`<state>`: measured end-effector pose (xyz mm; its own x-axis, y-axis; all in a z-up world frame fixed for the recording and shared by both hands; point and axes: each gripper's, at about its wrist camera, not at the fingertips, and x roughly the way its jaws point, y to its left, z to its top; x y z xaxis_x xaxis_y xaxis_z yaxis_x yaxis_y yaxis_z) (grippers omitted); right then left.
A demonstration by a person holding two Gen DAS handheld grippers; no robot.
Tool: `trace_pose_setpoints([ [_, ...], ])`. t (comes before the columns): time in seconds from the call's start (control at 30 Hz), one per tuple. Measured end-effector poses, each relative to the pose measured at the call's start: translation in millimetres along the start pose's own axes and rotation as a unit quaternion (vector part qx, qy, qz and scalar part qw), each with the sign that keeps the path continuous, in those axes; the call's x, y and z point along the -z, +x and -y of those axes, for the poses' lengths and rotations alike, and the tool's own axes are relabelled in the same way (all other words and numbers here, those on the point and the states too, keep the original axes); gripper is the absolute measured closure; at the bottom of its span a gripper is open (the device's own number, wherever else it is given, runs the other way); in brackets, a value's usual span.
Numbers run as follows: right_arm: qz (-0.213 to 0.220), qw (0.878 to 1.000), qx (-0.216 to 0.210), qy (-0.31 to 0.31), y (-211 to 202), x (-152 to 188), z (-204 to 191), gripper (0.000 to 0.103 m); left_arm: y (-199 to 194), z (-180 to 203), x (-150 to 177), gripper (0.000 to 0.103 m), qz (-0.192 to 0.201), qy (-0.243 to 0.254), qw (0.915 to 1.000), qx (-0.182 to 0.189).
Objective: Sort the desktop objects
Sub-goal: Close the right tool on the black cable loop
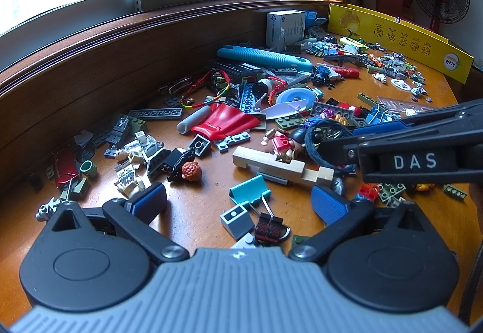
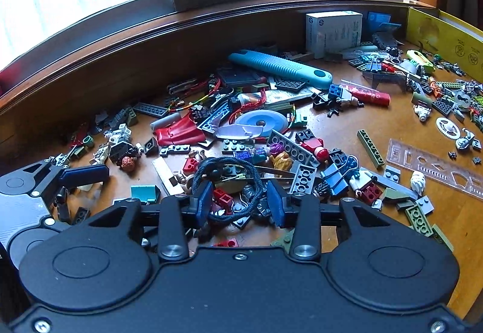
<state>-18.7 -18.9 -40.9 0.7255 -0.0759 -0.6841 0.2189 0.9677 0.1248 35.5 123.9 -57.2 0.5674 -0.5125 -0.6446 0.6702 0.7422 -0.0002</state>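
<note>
- Right gripper [image 2: 241,203]: jaws partly apart, straddling black cord loop [image 2: 229,179], pads not pressing.
- Loop's long axis runs away toward window.
- Left gripper [image 1: 238,203]: wide apart, empty.

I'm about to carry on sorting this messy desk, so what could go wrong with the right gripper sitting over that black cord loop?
1. The black cord loop lies between the right gripper fingers on top of bricks and minifigures; lifting it may drag loose pieces along.
2. The red brick sits inside the loop, so closing could pinch it instead of the cord.
3. The left gripper hovers open nearby over the teal binder clip; the two grippers could bump.
</note>
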Motion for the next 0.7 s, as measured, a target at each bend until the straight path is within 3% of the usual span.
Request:
trace_pose_setpoints([
  [0.7, 0.016, 0.999, -0.023, -0.023, -10.6, 11.5, 0.1, 0.065, 0.3, 0.0, 0.0, 0.001, 0.000, 0.000, 1.0000, 0.000],
])
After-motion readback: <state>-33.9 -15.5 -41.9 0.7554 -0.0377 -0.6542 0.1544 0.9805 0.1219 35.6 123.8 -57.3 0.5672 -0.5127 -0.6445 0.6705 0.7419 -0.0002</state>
